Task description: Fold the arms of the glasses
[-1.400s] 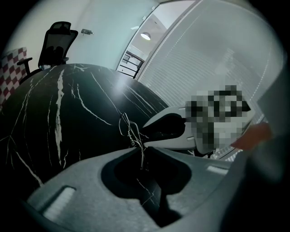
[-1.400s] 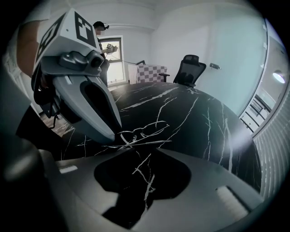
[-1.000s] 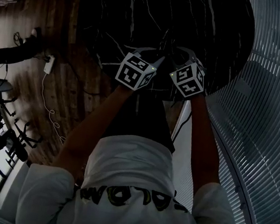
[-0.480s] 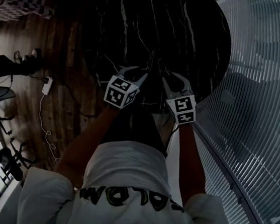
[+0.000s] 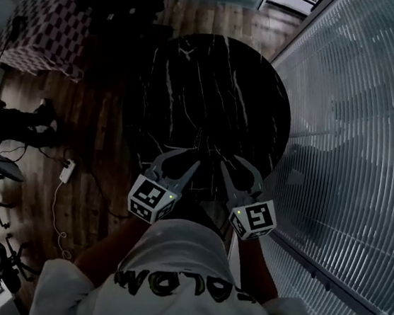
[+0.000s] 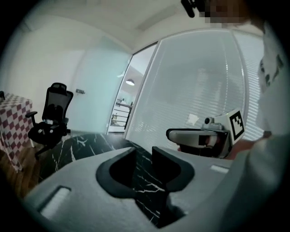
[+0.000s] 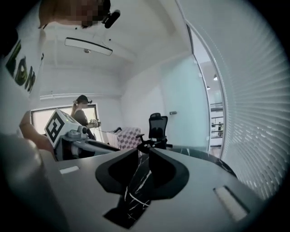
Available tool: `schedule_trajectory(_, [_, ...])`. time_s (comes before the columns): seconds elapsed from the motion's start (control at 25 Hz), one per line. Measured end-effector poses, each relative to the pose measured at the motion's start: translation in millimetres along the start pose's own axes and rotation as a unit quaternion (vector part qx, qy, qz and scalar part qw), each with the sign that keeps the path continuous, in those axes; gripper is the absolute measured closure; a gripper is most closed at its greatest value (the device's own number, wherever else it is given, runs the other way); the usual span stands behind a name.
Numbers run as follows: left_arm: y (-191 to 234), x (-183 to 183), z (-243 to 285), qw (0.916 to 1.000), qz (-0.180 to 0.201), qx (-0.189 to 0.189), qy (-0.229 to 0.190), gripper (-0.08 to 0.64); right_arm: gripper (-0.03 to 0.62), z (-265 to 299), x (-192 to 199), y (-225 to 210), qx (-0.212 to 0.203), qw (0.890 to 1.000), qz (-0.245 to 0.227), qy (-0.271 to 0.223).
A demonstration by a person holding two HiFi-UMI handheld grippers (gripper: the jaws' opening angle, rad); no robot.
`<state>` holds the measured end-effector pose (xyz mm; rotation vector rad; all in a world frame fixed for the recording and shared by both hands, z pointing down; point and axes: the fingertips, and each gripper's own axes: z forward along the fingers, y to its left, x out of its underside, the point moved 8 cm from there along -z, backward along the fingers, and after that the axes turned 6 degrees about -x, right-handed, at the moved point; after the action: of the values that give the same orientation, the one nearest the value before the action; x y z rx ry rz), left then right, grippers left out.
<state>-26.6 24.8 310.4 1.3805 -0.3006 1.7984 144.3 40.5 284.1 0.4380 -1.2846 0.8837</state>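
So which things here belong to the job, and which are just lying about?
Job: left tongs and right tongs, both empty, jaws just closing; marble table. Glasses too dark to make out.
Lying about: office chair, checkered box, floor cables.

Glossy marble table (image 5: 213, 84), wooden floor (image 5: 94, 126)

The left gripper (image 6: 143, 153) is held with jaws apart, just narrowed slightly, nothing between them; the black marble desk (image 6: 81, 145) is seen through the gap, an office chair (image 6: 50, 118) beyond.
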Motion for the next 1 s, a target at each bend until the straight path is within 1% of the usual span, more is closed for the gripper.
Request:
schedule_trajectory(0.08, [-17,-26,-15,0.9994,0.01,0.009,-0.033,0.456,0.518,-14,-31,14,-0.003,1.0,-0.01,-0.027])
schedule_trajectory(0.2, [-37,-62,-36,0.9958,0.022,0.024,-0.086,0.474,0.529,-33,-70,34,-0.011,0.997,-0.032,-0.071])
schedule_trajectory(0.32, [-56,-80,-58,0.991,0.032,0.026,-0.127,0.491,0.54,-50,-101,60,-0.023,0.992,-0.05,-0.11])
schedule_trajectory(0.44, [-74,-90,-71,0.9867,0.034,0.028,-0.157,0.504,0.57,-64,-116,75,-0.028,0.99,-0.055,-0.128])
schedule_trajectory(0.48, [-78,-93,-74,0.9855,0.036,0.028,-0.163,0.516,0.589,-66,-119,78,-0.029,0.989,-0.055,-0.135])
schedule_trajectory(0.6, [-89,-100,-79,0.9817,0.043,0.033,-0.183,0.541,0.591,-70,-122,85,-0.027,0.987,-0.064,-0.143])
schedule_trajectory(0.68, [-95,-104,-80,0.9798,0.046,0.039,-0.191,0.545,0.591,-72,-121,87,-0.023,0.987,-0.065,-0.145])
schedule_trajectory(1.0, [-101,-104,-84,0.9804,0.047,0.041,-0.187,0.558,0.591,-79,-127,95,-0.02,0.986,-0.067,-0.153])
